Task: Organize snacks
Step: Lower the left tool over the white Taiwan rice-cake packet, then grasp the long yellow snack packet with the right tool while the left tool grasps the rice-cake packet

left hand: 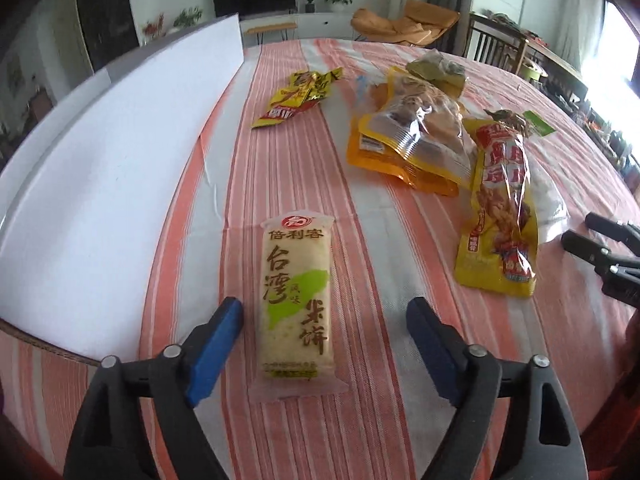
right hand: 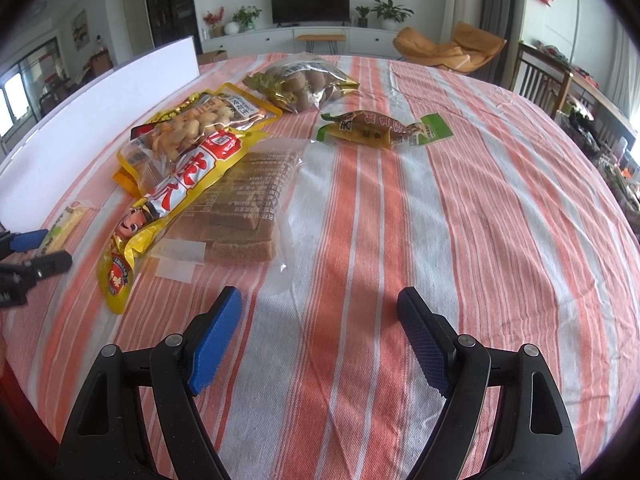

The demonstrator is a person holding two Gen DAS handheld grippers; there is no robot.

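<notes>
- The step in hand looks like picking up the rice cracker pack (left hand: 297,304): the left gripper (left hand: 324,320) has its jaws spread wide to either side of it, gripping nothing, seemingly not yet touching it
- Next move, as I judge it: lower and close across the pack's narrow width, gently, since crackers crush
- The right gripper (right hand: 320,312) is likewise wide open and empty, over bare striped tablecloth (right hand: 460,208)
- Right of the cracker pack lies the long yellow packet (left hand: 500,216); beyond it, the peanut bags (left hand: 408,140)
- The cracker pack reads 倍利客 台湾风味 米饼
</notes>
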